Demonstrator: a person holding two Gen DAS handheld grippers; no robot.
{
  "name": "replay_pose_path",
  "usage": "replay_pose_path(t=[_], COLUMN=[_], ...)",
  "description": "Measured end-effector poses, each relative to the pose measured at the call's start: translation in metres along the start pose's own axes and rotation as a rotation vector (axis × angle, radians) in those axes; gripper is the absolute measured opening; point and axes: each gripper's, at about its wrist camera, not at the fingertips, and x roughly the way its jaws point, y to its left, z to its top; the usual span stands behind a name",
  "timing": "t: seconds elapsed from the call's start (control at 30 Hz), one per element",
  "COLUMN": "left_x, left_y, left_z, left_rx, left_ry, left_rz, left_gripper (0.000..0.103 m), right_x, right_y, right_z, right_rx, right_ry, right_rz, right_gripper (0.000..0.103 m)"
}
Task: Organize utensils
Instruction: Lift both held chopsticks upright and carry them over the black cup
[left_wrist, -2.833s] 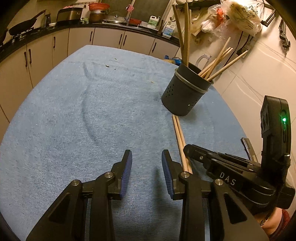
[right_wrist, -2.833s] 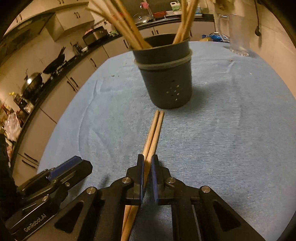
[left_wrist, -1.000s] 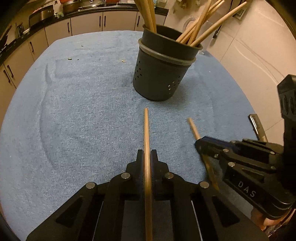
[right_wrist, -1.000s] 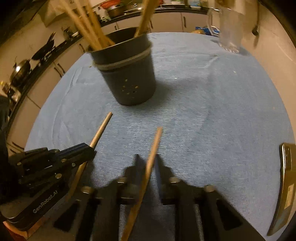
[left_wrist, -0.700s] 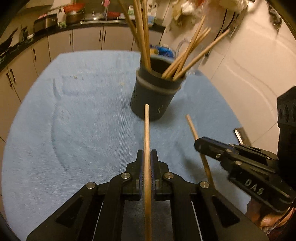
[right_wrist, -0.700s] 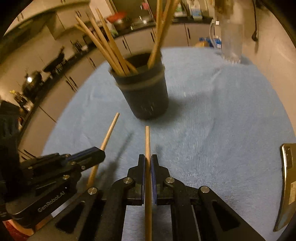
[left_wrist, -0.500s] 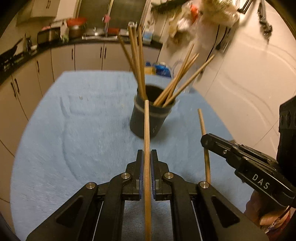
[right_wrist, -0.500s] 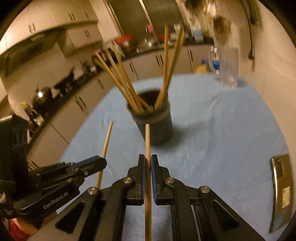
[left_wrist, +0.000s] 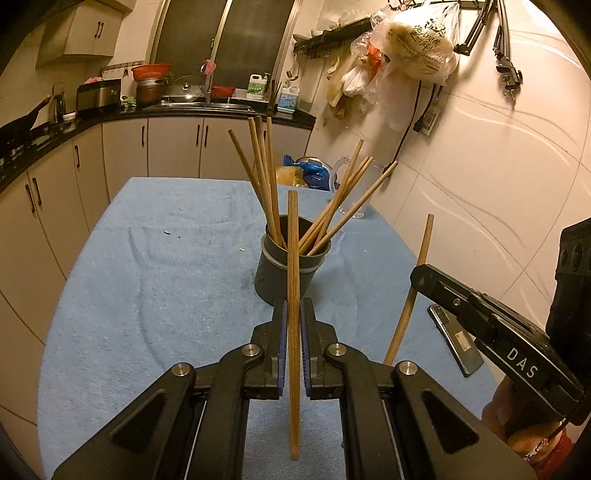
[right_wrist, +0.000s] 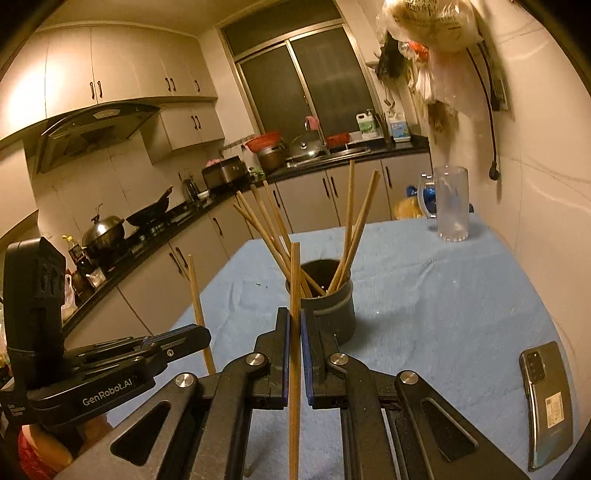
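A dark grey perforated holder (left_wrist: 290, 271) stands on the blue cloth with several wooden chopsticks (left_wrist: 264, 177) leaning in it; it also shows in the right wrist view (right_wrist: 328, 310). My left gripper (left_wrist: 293, 314) is shut on one wooden chopstick (left_wrist: 293, 258), held upright above the table. My right gripper (right_wrist: 294, 325) is shut on another chopstick (right_wrist: 294, 295), also upright. In the left wrist view the right gripper (left_wrist: 424, 275) and its chopstick (left_wrist: 417, 273) are at the right. In the right wrist view the left gripper (right_wrist: 199, 338) and its chopstick (right_wrist: 197, 302) are at the left.
A phone (right_wrist: 548, 402) lies on the cloth at the right edge, also in the left wrist view (left_wrist: 456, 339). A glass mug (right_wrist: 448, 203) stands at the far right by the wall. Kitchen cabinets and a counter (left_wrist: 110, 110) run behind and left.
Both grippers closed on the two chopsticks that lay on the cloth, then lifted and tilted them upright. The holder now sits farther below and ahead.
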Motion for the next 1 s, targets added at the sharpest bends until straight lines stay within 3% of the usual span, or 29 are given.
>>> replay_pose_path(t=[1.0], left_x=[-0.008], left_y=[-0.01], left_z=[0.014], left_rx=[0.008], left_ry=[-0.038], left_rz=[0.003], left_gripper=[0.006], right_x=[-0.014], right_y=[-0.008], right_z=[0.016], right_rx=[0.015], right_ry=[-0.077], right_rz=[-0.004], right_gripper=[0.007])
